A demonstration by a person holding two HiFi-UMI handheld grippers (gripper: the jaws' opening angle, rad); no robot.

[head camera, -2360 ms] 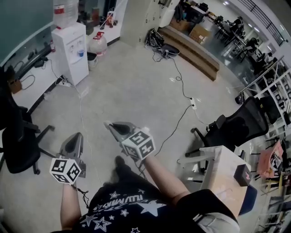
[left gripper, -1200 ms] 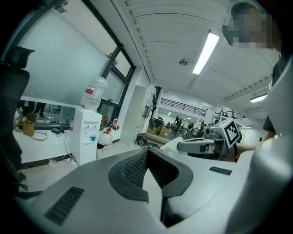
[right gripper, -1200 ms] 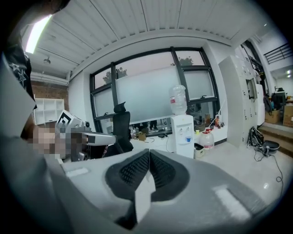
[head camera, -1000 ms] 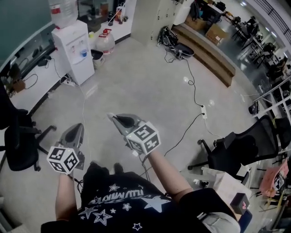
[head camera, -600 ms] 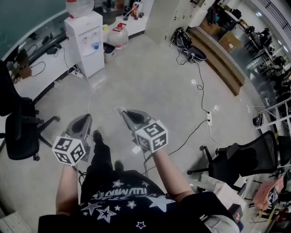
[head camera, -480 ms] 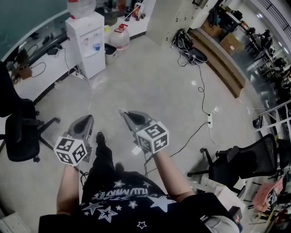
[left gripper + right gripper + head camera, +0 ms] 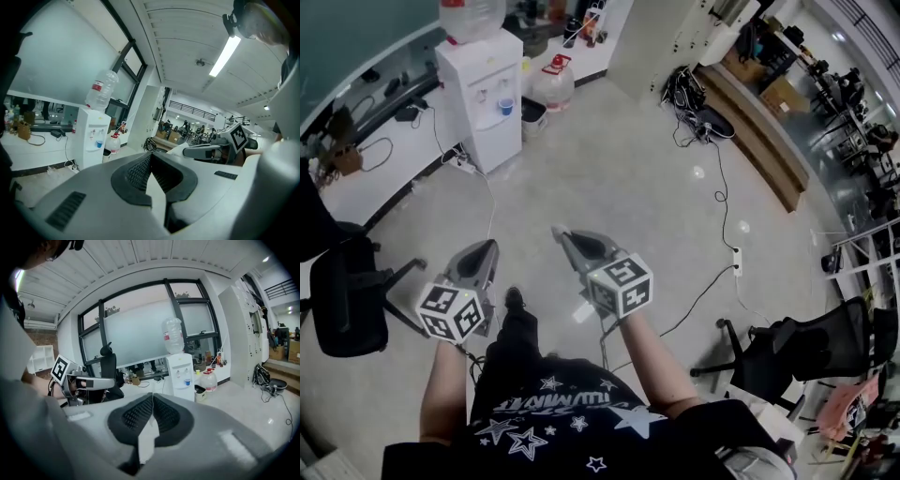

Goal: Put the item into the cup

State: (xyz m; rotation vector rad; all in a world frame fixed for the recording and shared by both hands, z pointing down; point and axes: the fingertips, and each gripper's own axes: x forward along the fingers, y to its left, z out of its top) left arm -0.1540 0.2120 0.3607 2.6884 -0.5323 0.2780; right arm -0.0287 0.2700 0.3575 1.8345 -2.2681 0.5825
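Observation:
I hold both grippers out over a grey floor, and neither holds anything. In the head view my left gripper (image 7: 490, 247) is shut, with its marker cube (image 7: 450, 312) near my left hand. My right gripper (image 7: 561, 233) is also shut and points up-left. The left gripper view shows its own jaws (image 7: 150, 154) pressed together and the right gripper (image 7: 211, 150) beside them. Jaws pressed together also fill the right gripper view (image 7: 153, 397), with the left gripper (image 7: 89, 382) off to the left. A small blue cup (image 7: 505, 108) sits in the niche of a water dispenser (image 7: 485, 94).
A water jug (image 7: 553, 86) stands on the floor by the dispenser. Black office chairs stand at the left (image 7: 347, 291) and the lower right (image 7: 787, 347). Cables (image 7: 717, 197) trail across the floor toward a wooden step (image 7: 759, 141). A white counter (image 7: 375, 178) runs along the left wall.
The head view has swung and advanced toward the water dispenser. The small table at the lower right has left the frame. Both grippers stay shut and keep their places before me.

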